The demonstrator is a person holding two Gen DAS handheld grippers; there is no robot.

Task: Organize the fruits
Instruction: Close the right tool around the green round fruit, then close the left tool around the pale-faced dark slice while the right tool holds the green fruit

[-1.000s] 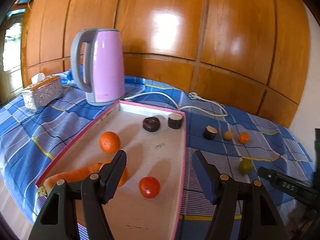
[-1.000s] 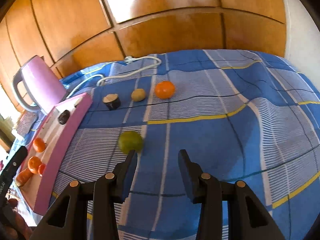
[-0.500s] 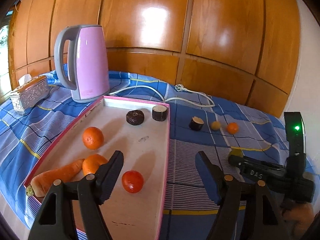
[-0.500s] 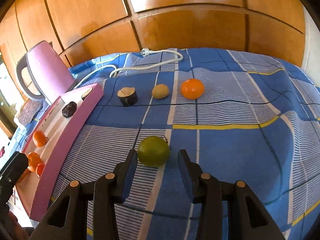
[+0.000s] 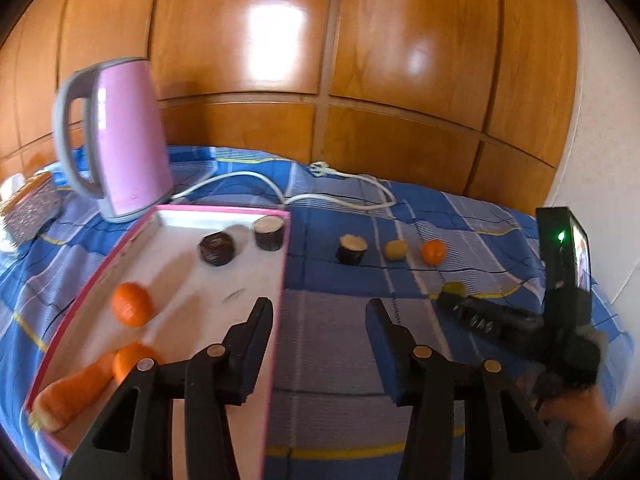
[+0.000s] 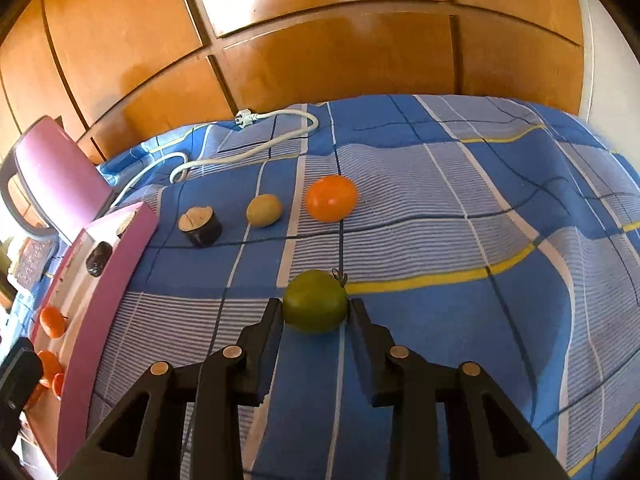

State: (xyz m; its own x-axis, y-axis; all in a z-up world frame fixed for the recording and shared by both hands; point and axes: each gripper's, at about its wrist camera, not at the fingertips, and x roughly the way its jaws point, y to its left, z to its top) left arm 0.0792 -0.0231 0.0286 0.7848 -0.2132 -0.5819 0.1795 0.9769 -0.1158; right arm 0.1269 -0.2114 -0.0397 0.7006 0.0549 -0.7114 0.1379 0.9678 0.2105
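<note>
- Your right gripper (image 6: 316, 310) has its fingertips against both sides of the green fruit (image 6: 315, 301), grasping it; the fruit sits on the blue checked cloth (image 6: 460, 320). The jaws have just been narrowing, then settled on it.
- Your left gripper (image 5: 320, 320) is released, nothing between the fingers; its jaws have just been closing. It hangs over the right rim of the pink-edged tray (image 5: 276, 320), one finger over the tray floor, the other over the cloth.
- Near end of tray: a carrot (image 5: 68, 396) touching an orange fruit (image 5: 132, 360); a second orange fruit (image 5: 133, 304) lies further in.
- Far end of tray: two dark round pieces (image 5: 217, 249), one close to the right wall.
- On the cloth beyond the green fruit, in a row: a dark cut piece (image 6: 200, 226), a small yellow fruit (image 6: 264, 210), an orange fruit (image 6: 331, 198), apart from one another.
- Behind the tray: a pink kettle (image 5: 120, 140) with its white cord (image 6: 248, 152) looped over the cloth, plug lying loose.
- Backdrop: wooden panelling (image 5: 320, 60).
</note>
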